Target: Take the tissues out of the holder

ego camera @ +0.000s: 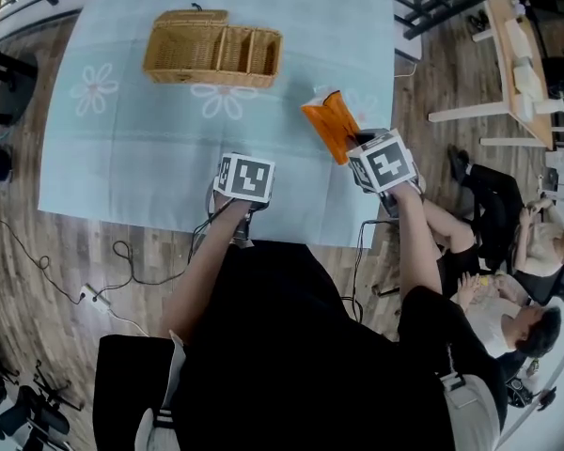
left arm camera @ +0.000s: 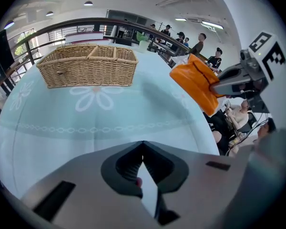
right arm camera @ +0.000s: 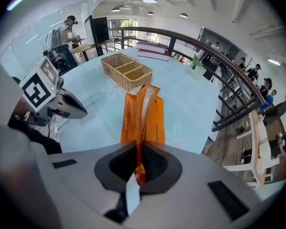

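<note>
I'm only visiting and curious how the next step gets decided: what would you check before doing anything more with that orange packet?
1. Grip on the orange tissue packet: ok, the right gripper has its jaws shut on the packet's lower edge.
2. Packet clear of the wicker basket: ok, it is held well apart from the basket.
3. Left gripper free to help: ok, jaws together with nothing between them.
4. Room to set the packet down: ok, bare tablecloth lies in front of the grippers.
5. Basket emptied: cannot tell; the open compartments look empty, but the lidded part is hidden.
</note>
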Demonstrator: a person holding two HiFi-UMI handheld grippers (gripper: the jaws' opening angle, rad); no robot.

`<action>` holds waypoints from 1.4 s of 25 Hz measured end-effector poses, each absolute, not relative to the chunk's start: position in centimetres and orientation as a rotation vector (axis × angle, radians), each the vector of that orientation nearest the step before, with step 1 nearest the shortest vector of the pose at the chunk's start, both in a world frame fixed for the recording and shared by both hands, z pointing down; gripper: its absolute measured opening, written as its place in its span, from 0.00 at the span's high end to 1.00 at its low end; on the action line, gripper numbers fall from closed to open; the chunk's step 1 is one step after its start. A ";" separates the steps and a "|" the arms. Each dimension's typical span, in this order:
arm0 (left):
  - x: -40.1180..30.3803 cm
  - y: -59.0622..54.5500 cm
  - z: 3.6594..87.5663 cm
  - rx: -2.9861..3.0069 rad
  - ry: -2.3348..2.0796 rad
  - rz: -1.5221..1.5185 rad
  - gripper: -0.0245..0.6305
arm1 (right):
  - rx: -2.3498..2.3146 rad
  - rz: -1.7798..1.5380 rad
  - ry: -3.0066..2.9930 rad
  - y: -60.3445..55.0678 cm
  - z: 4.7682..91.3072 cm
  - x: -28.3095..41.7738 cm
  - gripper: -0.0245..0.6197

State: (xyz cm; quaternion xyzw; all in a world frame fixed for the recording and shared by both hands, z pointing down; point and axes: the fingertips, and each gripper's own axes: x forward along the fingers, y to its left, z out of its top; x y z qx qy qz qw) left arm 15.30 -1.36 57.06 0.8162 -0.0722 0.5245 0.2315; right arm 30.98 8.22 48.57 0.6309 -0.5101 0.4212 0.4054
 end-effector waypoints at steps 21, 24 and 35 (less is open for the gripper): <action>16.5 -1.0 58.0 2.233 -0.180 1.485 0.94 | 1.688 1.034 -1.071 9.1 56.7 33.9 0.94; 16.5 -0.8 58.2 2.230 -0.176 1.490 0.94 | 1.728 1.012 -1.097 8.9 56.5 34.0 0.93; 16.7 -0.9 57.9 2.254 -0.149 1.490 0.94 | 1.940 0.977 -1.167 8.0 51.3 32.4 0.77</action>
